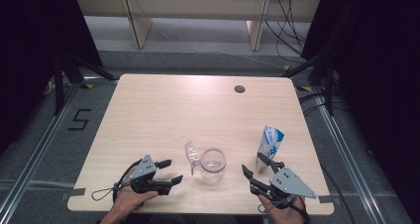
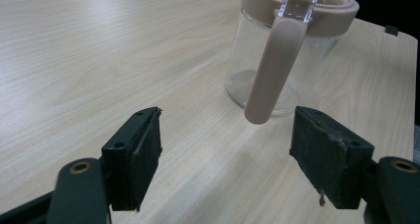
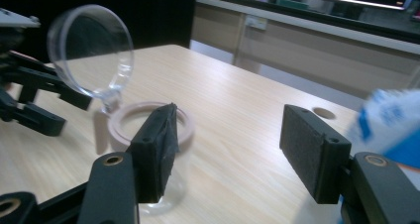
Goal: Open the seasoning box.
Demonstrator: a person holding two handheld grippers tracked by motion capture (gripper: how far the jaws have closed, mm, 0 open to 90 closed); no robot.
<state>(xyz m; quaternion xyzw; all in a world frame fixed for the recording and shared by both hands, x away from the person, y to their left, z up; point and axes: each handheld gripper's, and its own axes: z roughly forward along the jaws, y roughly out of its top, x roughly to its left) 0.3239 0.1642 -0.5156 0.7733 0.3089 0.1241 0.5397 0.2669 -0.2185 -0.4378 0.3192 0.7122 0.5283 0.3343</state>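
A clear glass jar [image 1: 213, 165] with a pinkish rim and its round clear lid [image 1: 190, 152] flipped up stands near the table's front edge. In the left gripper view the jar [image 2: 277, 60] is just ahead, its pink strap [image 2: 274, 70] hanging down. My left gripper [image 1: 168, 172] rests open to the jar's left, nothing between its fingers. My right gripper [image 1: 257, 170] is open to the jar's right, with nothing between its pads. A blue-and-white pouch [image 1: 270, 144] stands just behind it. The right gripper view has the jar [image 3: 158, 135], lid [image 3: 91, 58] and pouch [image 3: 391, 125].
The wooden table [image 1: 163, 110] has a round cable hole [image 1: 239, 89] at the back right. Tape marks sit at the front corners. Beyond the table are a grey floor, shelving legs and loose cables.
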